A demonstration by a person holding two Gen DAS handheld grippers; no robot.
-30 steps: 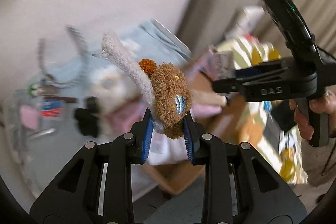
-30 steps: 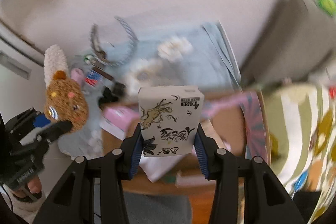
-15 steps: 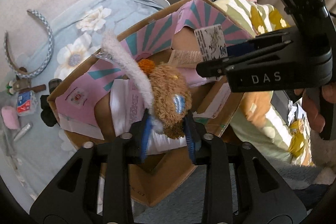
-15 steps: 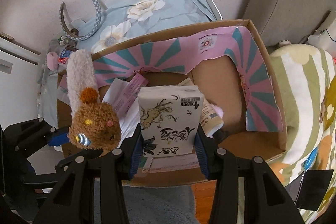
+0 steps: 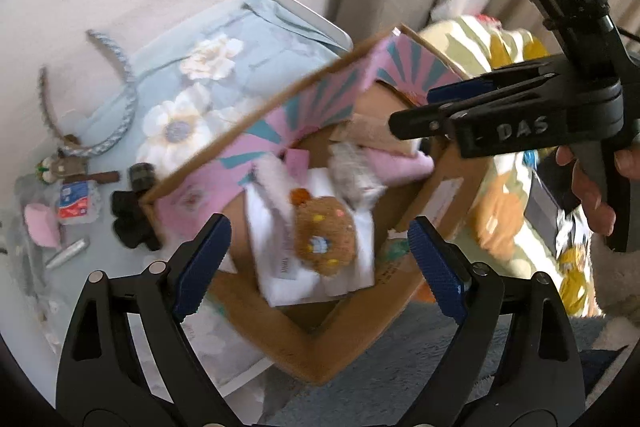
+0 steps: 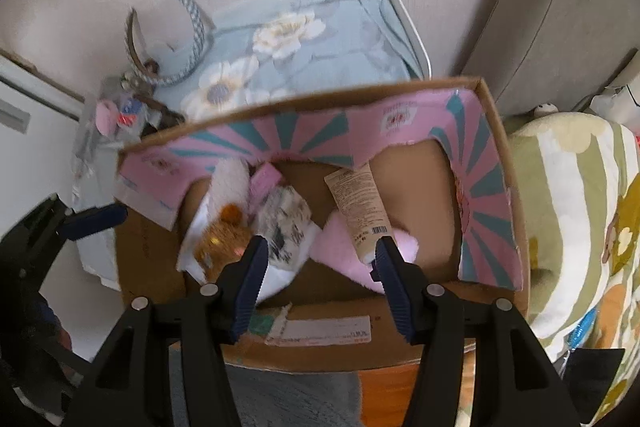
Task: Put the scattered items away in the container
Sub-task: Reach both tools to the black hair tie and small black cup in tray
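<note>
Below both grippers stands a cardboard box (image 5: 280, 99) (image 6: 304, 99) lined in pink and teal. My left gripper (image 5: 320, 263) hangs over it with its jaws opening wide and nothing pressed between the pads. The brown plush toy (image 5: 324, 239) (image 6: 224, 239) with its white tail lies loose on white paper in the box. My right gripper (image 6: 320, 259) is opening too. The printed tissue pack (image 6: 286, 223) (image 5: 356, 175), blurred, sits free in the box just past its fingertips. A cream tube (image 6: 360, 207) rests on pink cloth (image 6: 344, 247) inside.
On the floral bedding (image 5: 208, 75) left of the box lie a grey headband (image 5: 116, 99), a black item (image 5: 128, 215), a pink item (image 5: 40, 227) and a silver tube (image 5: 66, 255). A striped pillow (image 6: 580, 227) is to the right. A grey cushion (image 6: 532, 7) stands behind.
Both grippers sank toward the box. The left jaws spread and the plush toy dropped in. The right jaws widened and the tissue pack slipped out into the box.
</note>
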